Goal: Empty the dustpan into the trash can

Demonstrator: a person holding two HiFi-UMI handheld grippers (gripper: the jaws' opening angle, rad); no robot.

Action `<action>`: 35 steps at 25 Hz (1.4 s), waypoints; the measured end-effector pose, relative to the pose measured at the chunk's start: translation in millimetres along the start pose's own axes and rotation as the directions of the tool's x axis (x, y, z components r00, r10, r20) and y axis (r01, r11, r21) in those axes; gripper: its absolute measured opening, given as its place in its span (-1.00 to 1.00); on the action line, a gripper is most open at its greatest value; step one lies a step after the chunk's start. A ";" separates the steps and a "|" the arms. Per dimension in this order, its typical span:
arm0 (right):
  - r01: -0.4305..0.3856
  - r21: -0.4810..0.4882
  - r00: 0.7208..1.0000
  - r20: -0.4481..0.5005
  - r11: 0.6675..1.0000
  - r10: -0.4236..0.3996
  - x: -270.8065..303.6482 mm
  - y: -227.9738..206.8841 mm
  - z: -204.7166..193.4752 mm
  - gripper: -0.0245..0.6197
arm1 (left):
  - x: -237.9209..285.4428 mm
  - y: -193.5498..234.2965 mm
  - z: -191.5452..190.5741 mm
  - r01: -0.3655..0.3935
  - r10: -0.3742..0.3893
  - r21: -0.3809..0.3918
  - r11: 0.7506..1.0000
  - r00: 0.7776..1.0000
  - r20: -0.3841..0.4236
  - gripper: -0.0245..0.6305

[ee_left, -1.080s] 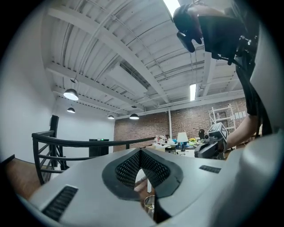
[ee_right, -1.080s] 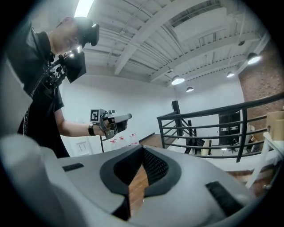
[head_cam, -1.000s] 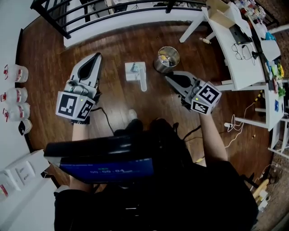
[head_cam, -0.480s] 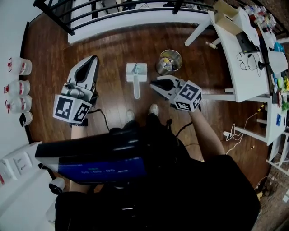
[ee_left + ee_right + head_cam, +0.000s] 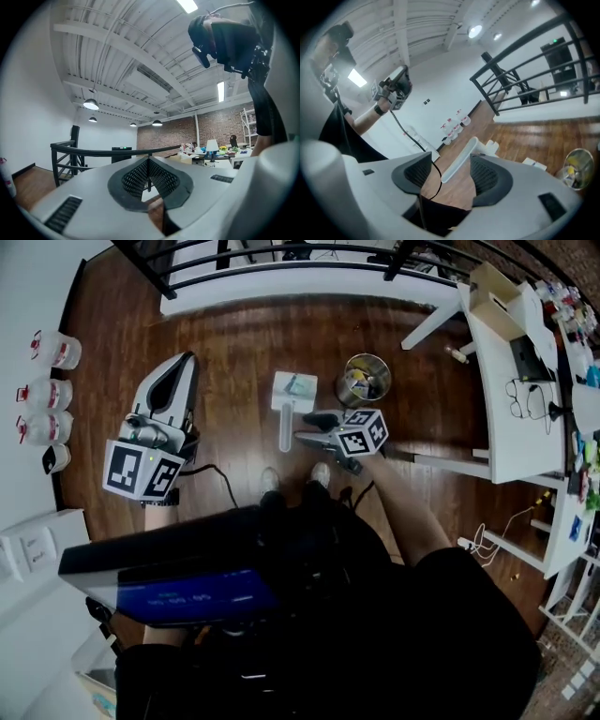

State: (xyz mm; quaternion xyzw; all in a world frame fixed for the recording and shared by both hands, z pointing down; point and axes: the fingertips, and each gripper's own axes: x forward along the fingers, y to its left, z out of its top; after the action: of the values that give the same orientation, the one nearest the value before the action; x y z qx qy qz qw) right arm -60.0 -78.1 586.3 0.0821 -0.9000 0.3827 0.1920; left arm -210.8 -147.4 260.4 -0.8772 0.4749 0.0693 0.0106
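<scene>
Down by the person's shoes (image 5: 320, 472), the right tongs (image 5: 314, 428) have just been opening and stand spread, pinching nothing. The dustpan (image 5: 291, 395) lies on the floor (image 5: 234, 343) just ahead, its handle end nearest them and its long axis running away toward the pan. The left tongs (image 5: 179, 371), pressed together and empty, hang well apart from it. Farther right stands the trash can (image 5: 366, 379).

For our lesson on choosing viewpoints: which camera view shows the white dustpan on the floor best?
The head view: the whole dustpan is seen from above, pan and handle together. The right gripper view shows mainly its handle, foreshortened. The left gripper view misses it.
</scene>
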 end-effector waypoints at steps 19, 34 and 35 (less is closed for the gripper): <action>-0.221 0.343 0.971 -0.012 0.913 0.240 77.7 -20.3 -8.4 -0.09 | -62.0 20.7 14.8 -0.203 0.205 0.058 0.978 0.978 -0.038 -0.93; -0.307 0.389 0.951 0.089 0.868 0.296 79.9 -21.5 0.8 -0.72 | -31.6 14.5 4.9 -0.138 0.141 0.044 0.989 0.987 -0.072 -0.93; -0.314 0.383 0.949 0.093 0.869 0.302 79.7 -20.5 1.1 -0.72 | -30.4 14.5 4.9 -0.136 0.138 0.043 0.990 0.988 -0.072 -0.93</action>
State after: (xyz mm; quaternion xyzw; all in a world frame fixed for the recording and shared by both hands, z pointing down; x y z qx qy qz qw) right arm -127.0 -93.2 631.6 -0.0200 -0.8089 0.5799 0.0947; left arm -239.9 -129.7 260.2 -0.8442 0.5353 0.0283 0.0046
